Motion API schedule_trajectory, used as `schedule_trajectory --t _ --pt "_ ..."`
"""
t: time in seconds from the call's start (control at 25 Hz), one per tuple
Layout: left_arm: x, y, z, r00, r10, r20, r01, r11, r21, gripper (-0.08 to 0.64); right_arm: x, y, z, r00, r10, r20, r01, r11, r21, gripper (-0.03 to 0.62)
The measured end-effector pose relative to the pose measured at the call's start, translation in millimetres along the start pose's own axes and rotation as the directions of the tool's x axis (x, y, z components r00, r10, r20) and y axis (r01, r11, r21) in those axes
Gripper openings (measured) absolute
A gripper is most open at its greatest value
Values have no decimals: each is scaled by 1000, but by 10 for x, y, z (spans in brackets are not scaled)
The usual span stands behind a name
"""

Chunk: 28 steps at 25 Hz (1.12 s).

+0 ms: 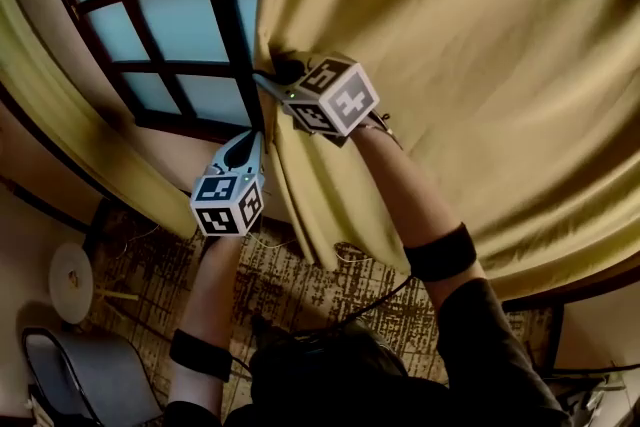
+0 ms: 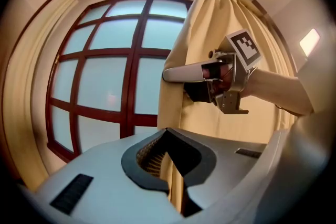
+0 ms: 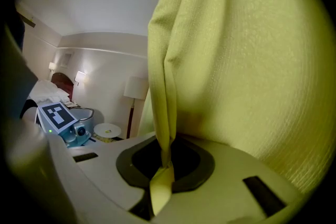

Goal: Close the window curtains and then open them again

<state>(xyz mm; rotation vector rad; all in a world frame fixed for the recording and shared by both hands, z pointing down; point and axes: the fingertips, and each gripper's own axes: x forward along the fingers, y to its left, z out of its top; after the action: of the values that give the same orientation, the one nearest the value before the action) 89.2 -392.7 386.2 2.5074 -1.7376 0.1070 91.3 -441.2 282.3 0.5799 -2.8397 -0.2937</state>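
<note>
**Left gripper** point(image 2: 168, 134): jaws clenched on the free edge of the curtain point(image 2: 220, 113). A strip of cream cloth runs down between the closed pads.

**Right gripper** point(image 3: 166, 153): jaws clamped on that same edge, higher up. A pinched fold rises from them and a small tab of cloth pokes out toward the camera.

**Curtain**: yellow-gold woven cloth in soft vertical pleats. It covers the right part of the window point(image 1: 170, 15), with its free edge at a dark upright bar near the window's middle.

**Window**: dark red wooden bars in a grid, with pale blue panes.

**Second curtain** point(image 1: 70, 115): same cloth, gathered at the window's left edge.

**Floor**: patterned carpet point(image 1: 300, 265), brown and cream, with a round white side table point(image 1: 72, 280) at the lower left.
</note>
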Motion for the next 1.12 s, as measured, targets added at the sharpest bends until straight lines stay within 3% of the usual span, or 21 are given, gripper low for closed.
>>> schedule_trajectory --t 0.36,0.56,0.88,1.12 --pt "-230 854 111 998 59 16 -58 998 -36 3 929 309 171 996 74 -48 -75 997 -21 31" --pt "-384 1350 29 993 118 18 -117 991 -63 3 1433 499 423 993 119 -4 -119 992 -43 31" --pt "-638 2032 3 979 201 29 -197 975 -104 3 2256 870 638 979 187 -76 -197 966 -168 31" --pt "-891 2411 -29 968 248 32 -242 962 -127 3 2640 1216 1021 967 248 -54 -254 938 -238 32"
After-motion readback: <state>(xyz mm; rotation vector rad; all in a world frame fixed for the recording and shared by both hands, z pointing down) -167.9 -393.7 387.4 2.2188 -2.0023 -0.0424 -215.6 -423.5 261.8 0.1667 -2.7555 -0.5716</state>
